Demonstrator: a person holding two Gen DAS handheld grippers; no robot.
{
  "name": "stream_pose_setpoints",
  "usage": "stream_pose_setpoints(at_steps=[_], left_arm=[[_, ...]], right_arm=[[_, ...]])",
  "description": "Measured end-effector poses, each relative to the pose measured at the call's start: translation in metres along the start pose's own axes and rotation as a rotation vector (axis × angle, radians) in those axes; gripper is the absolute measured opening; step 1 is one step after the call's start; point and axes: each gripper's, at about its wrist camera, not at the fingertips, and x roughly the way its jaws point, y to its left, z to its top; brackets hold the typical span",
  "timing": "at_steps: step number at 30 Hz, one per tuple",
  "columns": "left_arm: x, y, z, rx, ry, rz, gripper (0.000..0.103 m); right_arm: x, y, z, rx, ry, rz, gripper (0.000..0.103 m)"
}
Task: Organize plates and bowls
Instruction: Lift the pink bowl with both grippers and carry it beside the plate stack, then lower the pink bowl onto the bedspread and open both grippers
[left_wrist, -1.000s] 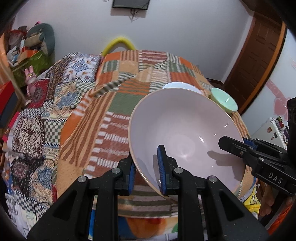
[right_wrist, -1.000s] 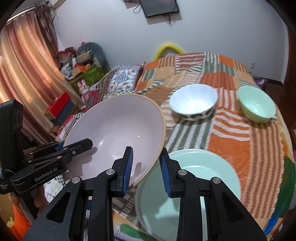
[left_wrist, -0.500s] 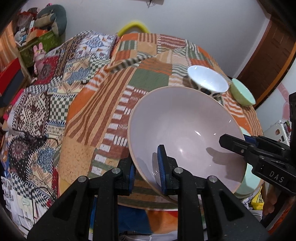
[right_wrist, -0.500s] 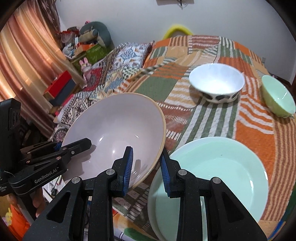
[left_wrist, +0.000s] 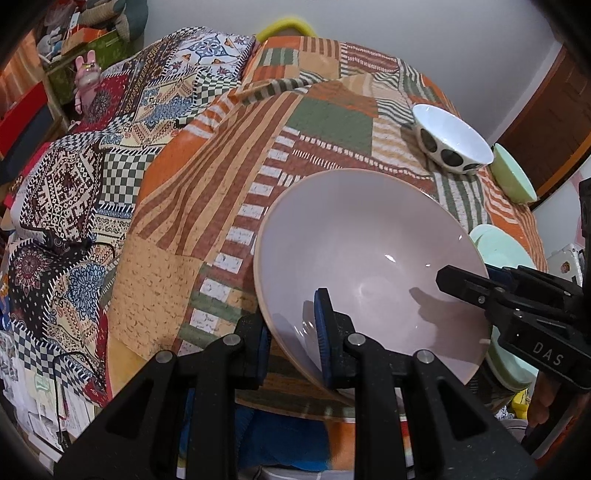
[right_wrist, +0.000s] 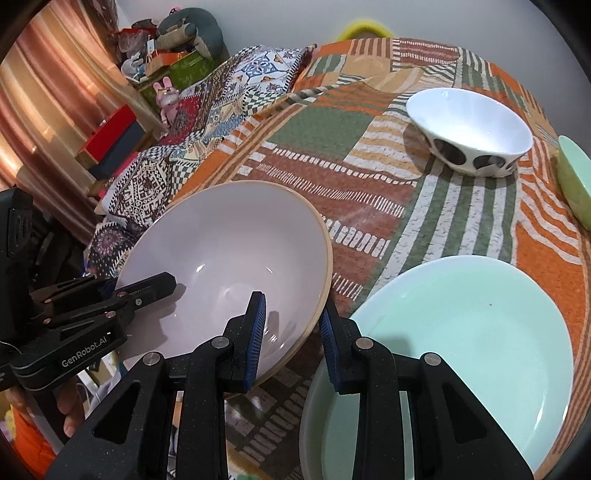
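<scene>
The left gripper (left_wrist: 291, 338) is clamped on the near rim of the pink bowl (left_wrist: 369, 266), one blue pad inside the bowl and the other outside against its wall. The right gripper (right_wrist: 291, 334) grips the same bowl at the opposite side of the rim, again with one pad inside and one outside. In the left wrist view the right gripper comes in from the right edge, its finger lying across the inside of the bowl's far wall; in the right wrist view the left gripper does the same from the left edge.

The pink bowl is tilted, its mouth turned up and toward the cameras, over the near edge of the tabletop (right_wrist: 369, 184), which is covered by a patchwork cloth of orange, green and striped squares. Whether the bowl's base touches the cloth or hangs just above it is hard to tell, since the bowl itself hides its underside.

Just beside the pink bowl, to its right in the right wrist view, a pale green plate (right_wrist: 461, 332) lies flat near the tabletop's edge; the right gripper's outer finger stands over the plate's near rim. Farther back stands a white bowl (right_wrist: 469, 129) with dark spots on its outside, upright. A small green bowl (right_wrist: 574, 181) sits right of it, cut off by the picture edge there.

A bed (left_wrist: 74, 177) with a patterned cover lies left of the tabletop.
</scene>
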Motion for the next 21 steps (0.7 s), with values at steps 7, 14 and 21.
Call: stream_pose_setpoints(at_steps=[7, 14, 21], left_arm=[[0.006, 0.001, -0.006, 0.000, 0.011, -0.002, 0.021], [0.009, 0.003, -0.012, -0.012, 0.021, -0.010, 0.021], [-0.001, 0.002, -0.013, -0.016, 0.006, 0.010, 0.021]], right_arm=[[0.005, 0.001, 0.000, -0.009, 0.002, -0.003, 0.027], [0.006, 0.004, 0.000, -0.025, 0.011, -0.001, 0.029], [-0.001, 0.002, -0.002, -0.028, 0.002, -0.009, 0.029]])
